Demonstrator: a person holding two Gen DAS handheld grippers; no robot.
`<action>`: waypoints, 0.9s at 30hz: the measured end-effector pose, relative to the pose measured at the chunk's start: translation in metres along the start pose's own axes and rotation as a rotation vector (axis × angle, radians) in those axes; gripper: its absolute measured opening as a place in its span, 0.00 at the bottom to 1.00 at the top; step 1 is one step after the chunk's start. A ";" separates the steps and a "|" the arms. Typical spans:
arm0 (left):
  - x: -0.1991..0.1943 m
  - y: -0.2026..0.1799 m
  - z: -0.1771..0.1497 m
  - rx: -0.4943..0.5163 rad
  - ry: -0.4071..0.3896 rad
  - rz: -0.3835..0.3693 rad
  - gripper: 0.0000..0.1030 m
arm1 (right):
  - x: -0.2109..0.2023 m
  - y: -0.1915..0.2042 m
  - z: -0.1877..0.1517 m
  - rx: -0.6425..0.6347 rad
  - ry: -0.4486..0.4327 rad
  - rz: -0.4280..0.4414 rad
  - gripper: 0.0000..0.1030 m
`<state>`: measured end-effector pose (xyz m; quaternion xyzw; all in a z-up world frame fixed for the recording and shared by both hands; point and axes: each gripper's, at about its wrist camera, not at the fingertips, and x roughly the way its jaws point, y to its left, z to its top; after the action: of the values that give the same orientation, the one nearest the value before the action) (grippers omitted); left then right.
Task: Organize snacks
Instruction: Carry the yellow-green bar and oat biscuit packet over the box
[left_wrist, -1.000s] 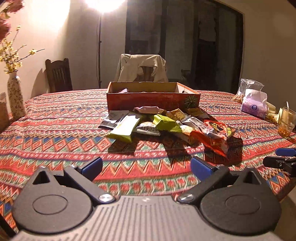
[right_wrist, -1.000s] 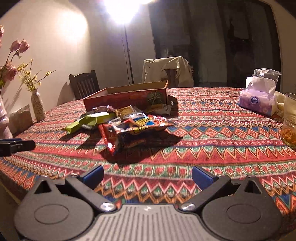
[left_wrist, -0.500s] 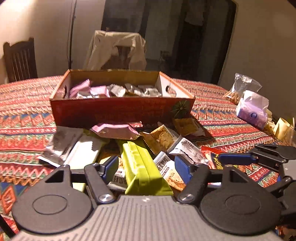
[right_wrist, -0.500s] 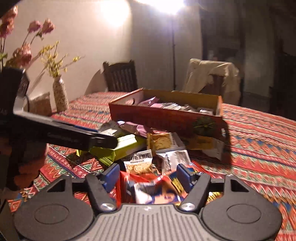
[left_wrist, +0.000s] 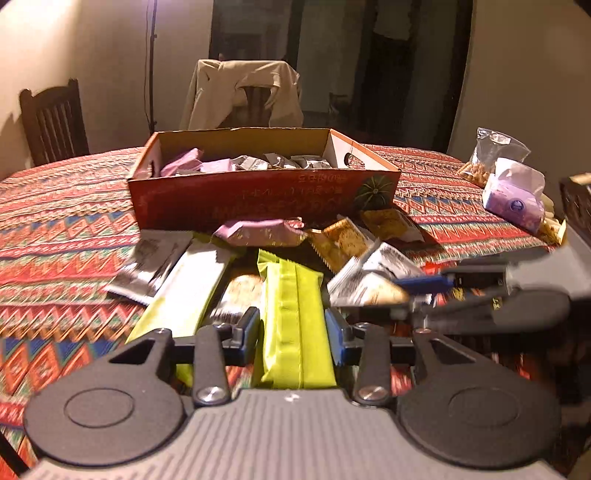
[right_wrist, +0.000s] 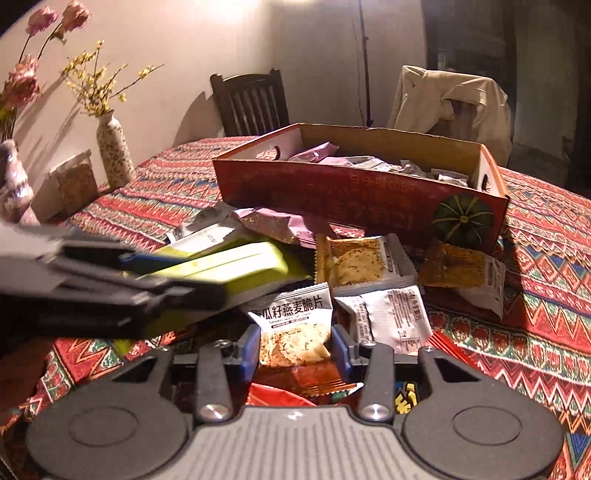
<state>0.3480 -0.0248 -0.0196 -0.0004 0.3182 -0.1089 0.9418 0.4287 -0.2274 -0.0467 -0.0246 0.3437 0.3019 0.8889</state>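
Note:
A red cardboard box (left_wrist: 258, 192) with several wrapped snacks inside stands on the patterned tablecloth; it also shows in the right wrist view (right_wrist: 354, 192). Loose snack packs lie in a pile in front of it. My left gripper (left_wrist: 293, 328) is shut on a lime-green snack pack (left_wrist: 291, 314), which also shows in the right wrist view (right_wrist: 229, 266). My right gripper (right_wrist: 295, 347) is shut on a white oat-crisp packet (right_wrist: 295, 325) on top of a red chip bag (right_wrist: 295, 384). Each gripper shows blurred in the other's view.
A purple pack (left_wrist: 262, 232), white and silver packs (left_wrist: 155, 258) and cracker packs (right_wrist: 354, 262) lie around. A purple tissue pack (left_wrist: 515, 195) and a bag sit at the right. Vases with flowers (right_wrist: 112, 151) stand at the left. Chairs stand behind the table.
Both grippers moved forward into the snack pile and closed, the left on the green pack, the right on the white packet.

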 end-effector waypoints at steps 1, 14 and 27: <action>-0.009 -0.001 -0.007 -0.002 -0.002 0.008 0.38 | -0.005 -0.003 -0.003 0.017 -0.016 -0.004 0.39; -0.097 0.008 -0.036 -0.076 -0.080 0.095 0.33 | -0.109 0.012 -0.004 0.110 -0.370 0.000 0.39; -0.148 -0.011 -0.039 -0.053 -0.170 0.068 0.33 | -0.190 0.034 -0.055 0.117 -0.369 -0.094 0.39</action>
<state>0.2080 -0.0031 0.0386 -0.0238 0.2399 -0.0682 0.9681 0.2667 -0.3123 0.0359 0.0668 0.1904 0.2391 0.9498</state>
